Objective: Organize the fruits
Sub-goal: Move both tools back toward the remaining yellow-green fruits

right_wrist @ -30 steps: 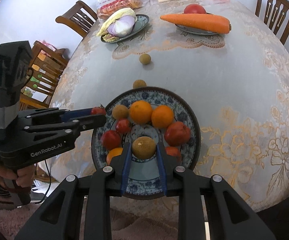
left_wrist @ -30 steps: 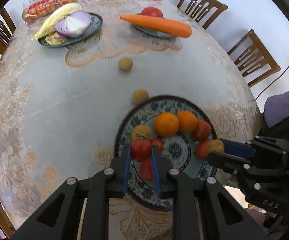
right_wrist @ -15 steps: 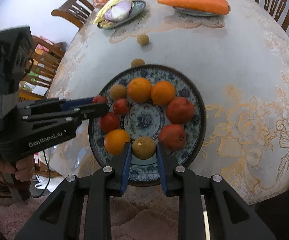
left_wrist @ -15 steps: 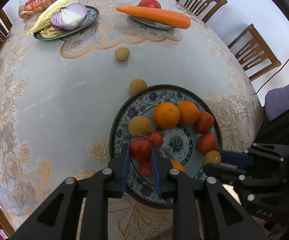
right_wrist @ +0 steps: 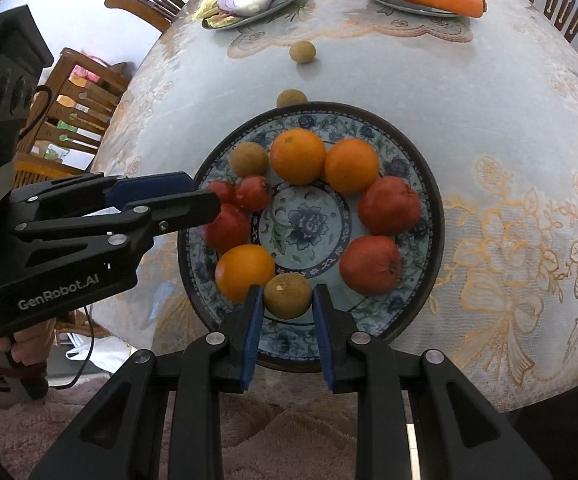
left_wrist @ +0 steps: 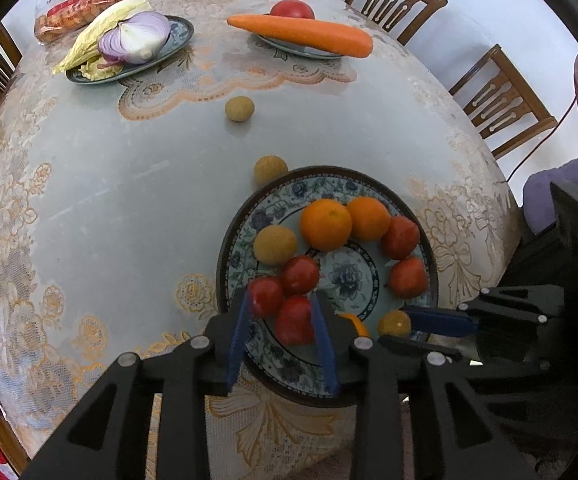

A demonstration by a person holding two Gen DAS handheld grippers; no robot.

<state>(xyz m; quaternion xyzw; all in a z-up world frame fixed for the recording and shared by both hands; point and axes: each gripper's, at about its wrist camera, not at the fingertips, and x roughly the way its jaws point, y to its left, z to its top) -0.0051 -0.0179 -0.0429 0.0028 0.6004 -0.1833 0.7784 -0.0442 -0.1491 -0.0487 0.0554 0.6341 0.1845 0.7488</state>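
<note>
Our right gripper (right_wrist: 285, 312) is clenched on a small brown round fruit (right_wrist: 288, 295), low over the near rim of the blue-patterned plate (right_wrist: 429, 184), between an orange (right_wrist: 244, 272) and a red fruit (right_wrist: 370, 265). Our left gripper (left_wrist: 279, 316) is opening over a red tomato (left_wrist: 295, 320) now lying on the plate's left side. Two more brown fruits remain on the table (left_wrist: 109, 184) beyond the plate: one (left_wrist: 270, 169) touching its far rim, the other (left_wrist: 239, 109) farther off, roughly straight ahead of both grippers.
</note>
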